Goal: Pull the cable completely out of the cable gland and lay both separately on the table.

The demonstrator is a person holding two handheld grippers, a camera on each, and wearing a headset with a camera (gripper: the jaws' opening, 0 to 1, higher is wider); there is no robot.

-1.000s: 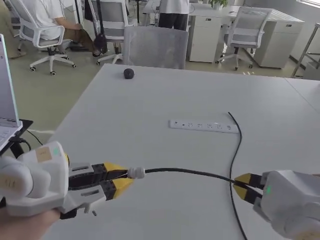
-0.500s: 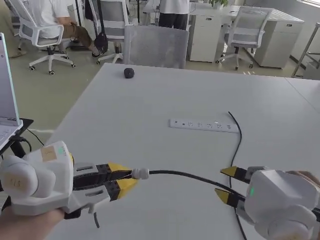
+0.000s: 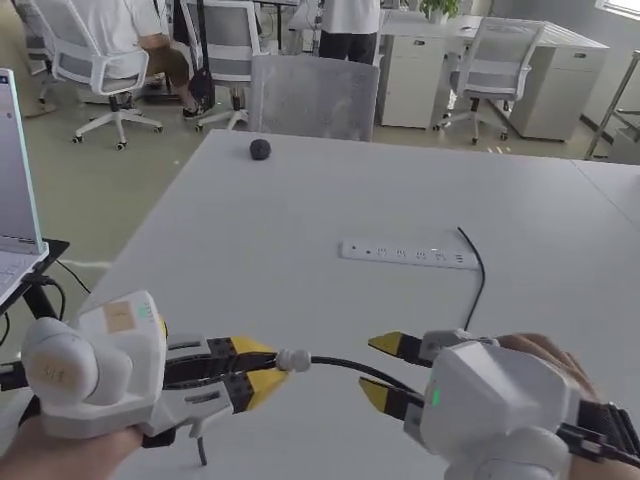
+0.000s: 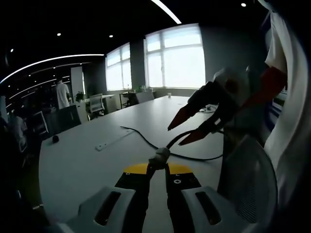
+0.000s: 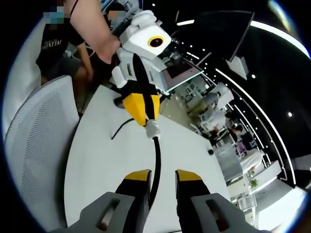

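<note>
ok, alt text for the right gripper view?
The right gripper, jaws open, straddles a black cable that runs up to a white cable gland clamped in the left gripper, above a white table. A grey mesh chair sits at the view's left.

The head view looks down from above at the wide white table (image 3: 300, 220), with the left gripper (image 3: 268, 366) and right gripper (image 3: 372, 367) close below. Each gripper view looks along its own jaws, very near, at the other gripper; all share the thin black cable (image 3: 335, 360).
</note>
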